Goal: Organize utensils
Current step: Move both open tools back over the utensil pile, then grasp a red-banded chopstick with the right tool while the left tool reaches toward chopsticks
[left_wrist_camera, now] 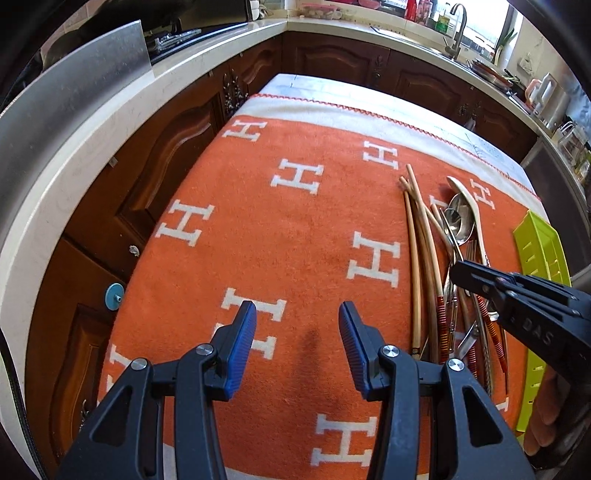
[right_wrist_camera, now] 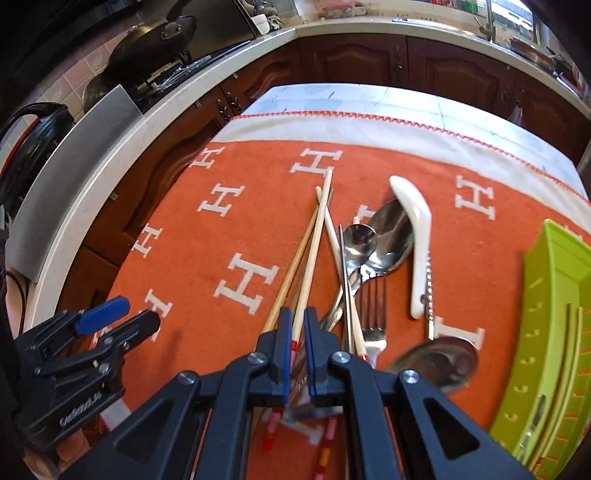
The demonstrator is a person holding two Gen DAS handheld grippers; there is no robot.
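Observation:
A pile of utensils lies on the orange H-patterned cloth (right_wrist_camera: 240, 236): wooden chopsticks (right_wrist_camera: 312, 243), steel spoons (right_wrist_camera: 388, 236), a fork (right_wrist_camera: 373, 306), a white ceramic spoon (right_wrist_camera: 417, 236) and a large steel spoon (right_wrist_camera: 439, 363). My right gripper (right_wrist_camera: 298, 314) is shut on a light wooden chopstick (right_wrist_camera: 317, 236). It also shows in the left wrist view (left_wrist_camera: 458, 271), over the pile (left_wrist_camera: 454, 258). My left gripper (left_wrist_camera: 297, 314) is open and empty, hovering over bare cloth left of the pile. It also shows in the right wrist view (right_wrist_camera: 122, 314).
A lime-green slotted utensil tray (right_wrist_camera: 550, 332) stands at the right edge of the cloth, also in the left wrist view (left_wrist_camera: 539, 251). Wooden kitchen cabinets (left_wrist_camera: 177, 147) and a pale countertop (left_wrist_camera: 110, 122) surround the table, with a wok (right_wrist_camera: 155, 37) and a sink tap (left_wrist_camera: 456, 26).

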